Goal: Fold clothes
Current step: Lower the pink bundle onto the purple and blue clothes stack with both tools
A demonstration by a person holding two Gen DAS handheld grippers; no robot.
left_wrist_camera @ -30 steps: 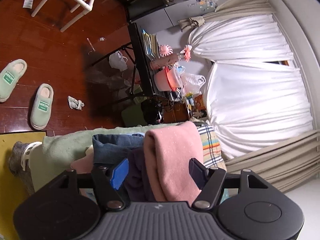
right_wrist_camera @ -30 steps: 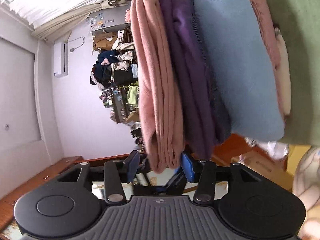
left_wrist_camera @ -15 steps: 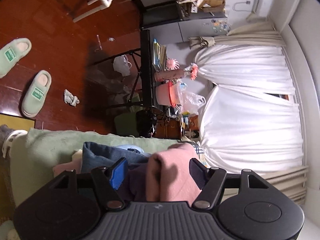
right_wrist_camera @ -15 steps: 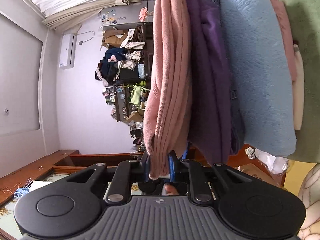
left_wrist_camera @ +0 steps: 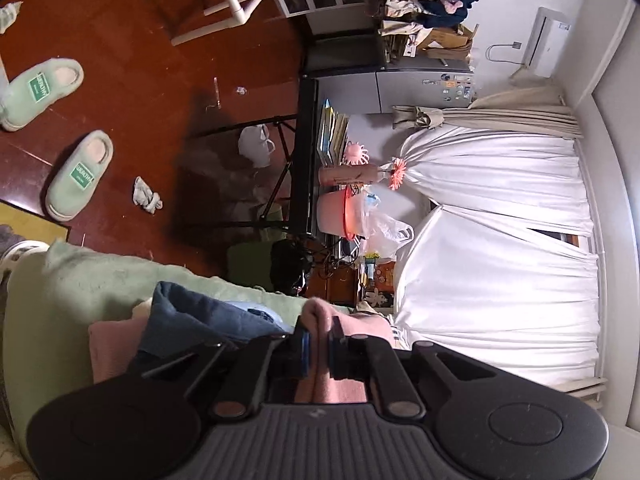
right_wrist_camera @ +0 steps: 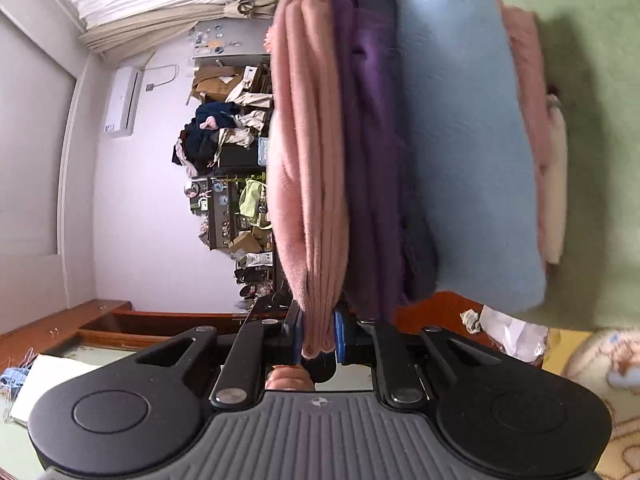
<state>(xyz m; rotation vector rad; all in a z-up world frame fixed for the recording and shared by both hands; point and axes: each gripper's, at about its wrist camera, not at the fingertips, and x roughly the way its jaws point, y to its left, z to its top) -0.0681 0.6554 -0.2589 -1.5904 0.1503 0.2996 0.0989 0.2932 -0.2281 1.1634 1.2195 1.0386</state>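
Pink sweater is folded, top layer of a stack w/ a purple garment under it, then a light-blue one, all on a green blanket. Both views are rolled sideways, so the stack reads as vertical bands. Right claw has just been closing & now pinches the sweater's near edge, all folded layers between the blue pads. Left claw has also just closed, nipping a ridge of the same pink knit at the other end; dark-blue denim piece lies just beside it.

Step, as I judge it: grip phase done, both ends held, prob. to lift or re-fold the sweater. Next move needs both hands rising together, level, so the folds don't slip out & the purple layer isn't dragged along. Floor beyond has two green slippers.
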